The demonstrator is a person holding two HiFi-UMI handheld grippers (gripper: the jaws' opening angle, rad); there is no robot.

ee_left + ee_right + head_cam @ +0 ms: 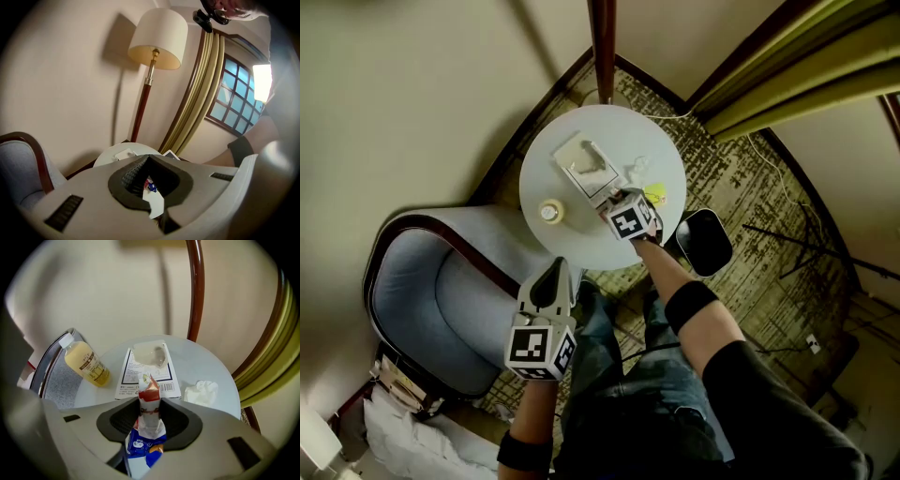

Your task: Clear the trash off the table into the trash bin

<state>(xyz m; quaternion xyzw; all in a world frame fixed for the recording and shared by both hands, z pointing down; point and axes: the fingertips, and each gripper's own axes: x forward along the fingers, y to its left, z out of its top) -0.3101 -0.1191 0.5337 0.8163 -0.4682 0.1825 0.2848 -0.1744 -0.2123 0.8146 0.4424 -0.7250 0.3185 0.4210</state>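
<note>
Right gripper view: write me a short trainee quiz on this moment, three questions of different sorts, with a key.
1. True or false: the right gripper is closed on a snack wrapper.
2. What lies on top of the flat box? A: crumpled clear plastic. B: a mug. C: a remote.
3. In the right gripper view, on which side of the box is the bottle of yellow liquid?
Key: 1 true; 2 A; 3 left.
</note>
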